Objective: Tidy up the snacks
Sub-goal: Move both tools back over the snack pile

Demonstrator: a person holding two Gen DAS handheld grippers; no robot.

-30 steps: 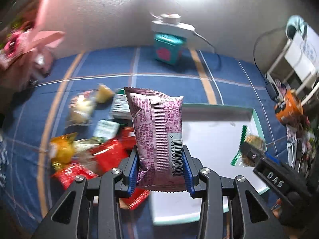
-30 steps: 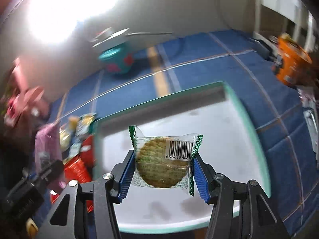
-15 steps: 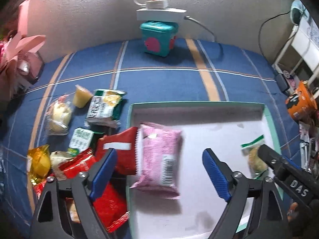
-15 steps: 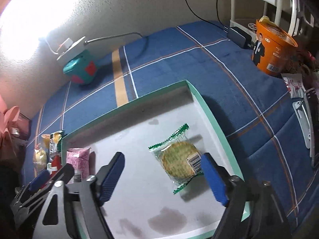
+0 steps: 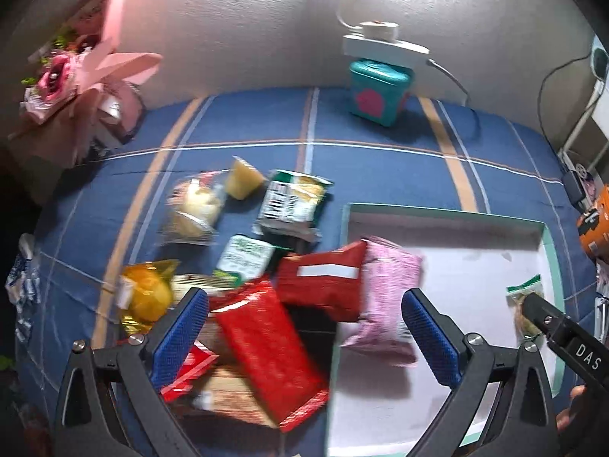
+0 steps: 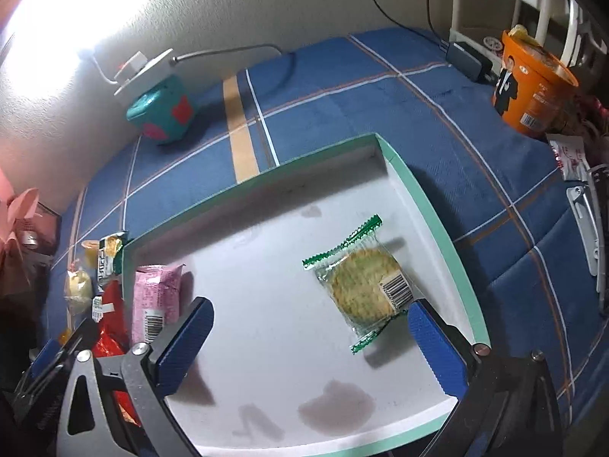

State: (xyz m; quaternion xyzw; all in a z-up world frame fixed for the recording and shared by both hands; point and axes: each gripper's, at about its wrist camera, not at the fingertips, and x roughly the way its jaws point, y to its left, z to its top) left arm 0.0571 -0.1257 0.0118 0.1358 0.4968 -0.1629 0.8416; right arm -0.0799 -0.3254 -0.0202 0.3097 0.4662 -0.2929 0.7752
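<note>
Left gripper [image 5: 304,327]: jaws opening, nothing between the pads; hangs over the pile [image 5: 243,297] beside the tray [image 6: 437,221].
Right gripper [image 6: 310,339]: jaws opening, empty.
Pink pack [image 6: 156,297]: inside the tray's left wall.
Cracker [image 6: 361,285]: flat near the right wall, apart from the pink pack, likely sorted by kind.

The left gripper [image 5: 304,339] is a black, angular frame of flat struts with triangular cut-outs, joined by round silver screws. Its two fingers [image 5: 179,333] end in long blue pads with a fine ribbed grid texture. The right gripper [image 6: 310,346] is built the same way: black struts, silver screw heads at the joints, blue textured fingers [image 6: 437,346]. Seen from the left wrist camera, the right gripper's black body carries white letters reading "DAS" on its side. The left gripper's black frame shows at the lower left edge of the right wrist view.
</note>
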